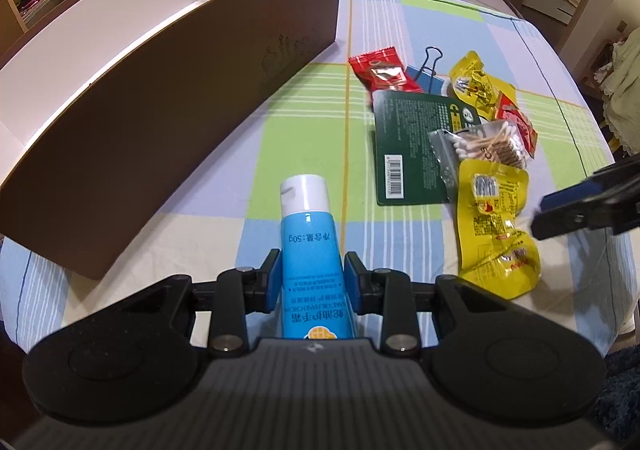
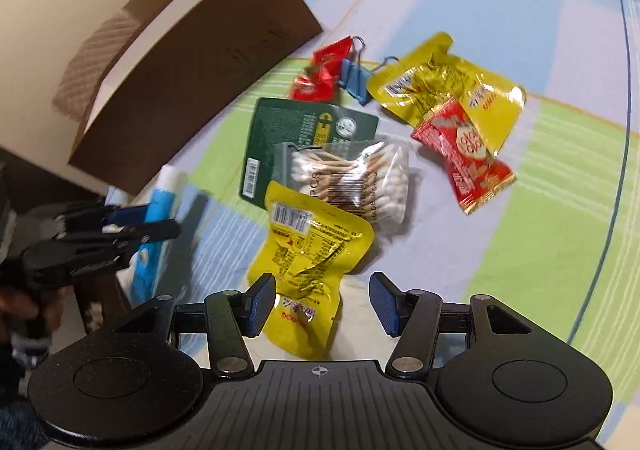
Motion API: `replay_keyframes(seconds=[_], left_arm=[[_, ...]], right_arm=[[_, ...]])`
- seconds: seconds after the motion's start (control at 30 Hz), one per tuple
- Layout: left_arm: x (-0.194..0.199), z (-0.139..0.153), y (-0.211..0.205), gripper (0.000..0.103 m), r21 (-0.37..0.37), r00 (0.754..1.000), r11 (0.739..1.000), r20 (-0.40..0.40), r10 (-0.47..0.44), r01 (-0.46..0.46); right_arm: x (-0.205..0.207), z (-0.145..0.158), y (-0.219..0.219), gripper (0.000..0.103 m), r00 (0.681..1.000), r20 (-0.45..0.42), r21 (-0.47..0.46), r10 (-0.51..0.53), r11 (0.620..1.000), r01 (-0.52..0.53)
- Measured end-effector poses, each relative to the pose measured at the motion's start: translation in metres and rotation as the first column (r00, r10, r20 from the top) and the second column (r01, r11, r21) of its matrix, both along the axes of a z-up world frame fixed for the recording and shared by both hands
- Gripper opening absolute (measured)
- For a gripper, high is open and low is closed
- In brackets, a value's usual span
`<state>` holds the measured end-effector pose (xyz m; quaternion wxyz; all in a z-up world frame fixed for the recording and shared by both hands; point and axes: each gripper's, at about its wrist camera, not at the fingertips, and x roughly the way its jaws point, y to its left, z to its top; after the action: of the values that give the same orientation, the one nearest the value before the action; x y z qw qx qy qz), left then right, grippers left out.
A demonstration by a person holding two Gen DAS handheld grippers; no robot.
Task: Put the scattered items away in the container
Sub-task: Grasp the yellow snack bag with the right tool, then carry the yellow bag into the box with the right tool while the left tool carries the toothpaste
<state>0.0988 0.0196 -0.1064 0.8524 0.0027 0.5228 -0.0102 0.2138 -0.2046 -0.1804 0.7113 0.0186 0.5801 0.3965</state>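
Blue tube: soft plastic hand-cream tube (image 1: 310,250), white cap forward, clamped in left gripper (image 1: 311,270) jaws, just beside brown cardboard box (image 1: 168,90), probably bound inside.
Right gripper (image 2: 323,304): jaws apart, straddling nearest yellow foil snack pouch (image 2: 310,250), seemingly next.

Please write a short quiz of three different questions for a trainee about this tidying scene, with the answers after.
1. True or false: the left gripper is shut on the blue plastic hand cream tube with a white cap.
2. Which item lies between the open fingers of the right gripper? A) the blue metal binder clip B) the nearest yellow foil snack pouch C) the clear bag of cotton swabs
3. Fill in: the part of the brown cardboard box with white inside that shows in the left wrist view holds ____ items.

Key: 1 true; 2 B; 3 no.
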Motion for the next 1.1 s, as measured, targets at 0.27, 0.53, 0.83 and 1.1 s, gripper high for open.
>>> replay_keyframes(seconds=[0.27,0.53,0.83,1.1], left_arm=[[-0.014,0.006,0.004,0.028,0.011,1.0,1.0,0.003,0.0,0.0],[-0.023,0.008,0.017,0.028,0.002,1.0,1.0,0.001,-0.012,0.012],[-0.02,0.024,0.026,0.028,-0.012,0.995,0.995,0.011,-0.102,0.102],[-0.011,0.067,0.044,0.028,-0.001,0.982,0.984,0.056,-0.179,0.179]], right_arm=[[-0.055,-0.012,0.068,0.071,0.953,0.276,-0.206,0.123,0.976,-0.066],[-0.046,-0.012,0.061,0.039,0.961,0.246,-0.21,0.125,0.975,-0.073],[-0.029,0.037,0.026,0.039,0.988,0.151,-0.122,0.028,0.992,-0.01],[-0.018,0.094,0.036,0.039,0.978,0.202,-0.079,0.047,0.996,-0.032]])
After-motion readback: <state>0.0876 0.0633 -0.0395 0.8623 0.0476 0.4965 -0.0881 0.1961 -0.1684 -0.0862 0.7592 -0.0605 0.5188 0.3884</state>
